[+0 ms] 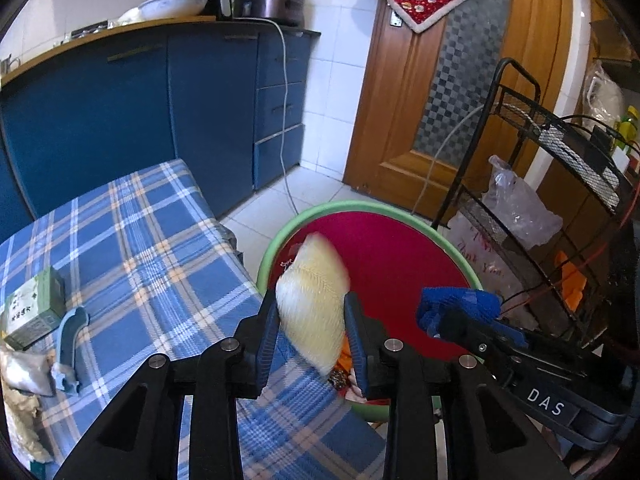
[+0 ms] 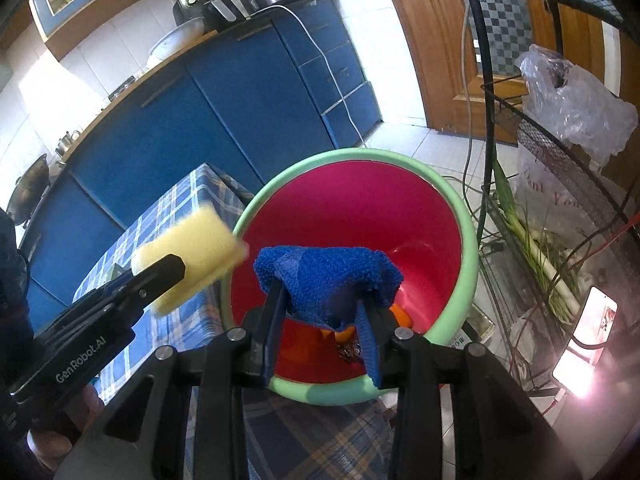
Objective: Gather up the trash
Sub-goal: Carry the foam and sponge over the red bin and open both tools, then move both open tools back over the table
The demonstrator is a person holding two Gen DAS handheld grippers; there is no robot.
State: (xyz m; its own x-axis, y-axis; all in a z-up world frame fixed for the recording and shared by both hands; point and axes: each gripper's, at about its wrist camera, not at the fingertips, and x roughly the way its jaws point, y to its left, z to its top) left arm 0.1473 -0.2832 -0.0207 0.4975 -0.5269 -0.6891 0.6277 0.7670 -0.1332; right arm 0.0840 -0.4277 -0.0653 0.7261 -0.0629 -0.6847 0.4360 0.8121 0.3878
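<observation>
Left gripper (image 1: 312, 320): jaws clamped on a pale yellow sponge (image 1: 314, 300), one blue pad on each side; the sponge stands up out of the jaws and looks blurred at its top edge.
Sponge position: at the edge of the counter (image 1: 132, 248), just beside the near rim of the bin (image 1: 280, 236); in the right wrist view the sponge (image 2: 188, 256) sits left of the bin rim (image 2: 468, 248), over the checked cloth.
Right gripper (image 2: 324, 312): jaws closed on a blue cloth (image 2: 328, 276), which bunches over the fingertips and hangs above the open bin.
Right gripper from the left wrist view: it (image 1: 452, 316) reaches in from the right with the blue cloth (image 1: 456, 304) over the red inside of the bin.
Bin: round, green rim, red inside, on the floor beside the counter; orange scraps (image 2: 400, 318) and something metallic lie at the bottom.
Counter items: a small green box (image 1: 34, 306), a light blue plastic piece (image 1: 70, 346) and a crumpled silvery wrapper (image 1: 24, 368) lie at the left, well apart from the bin.
Surroundings: blue cabinets (image 1: 160, 112), a wooden door (image 1: 408, 120), a black wire rack (image 1: 560, 184) with a clear plastic bag (image 1: 520, 208).
</observation>
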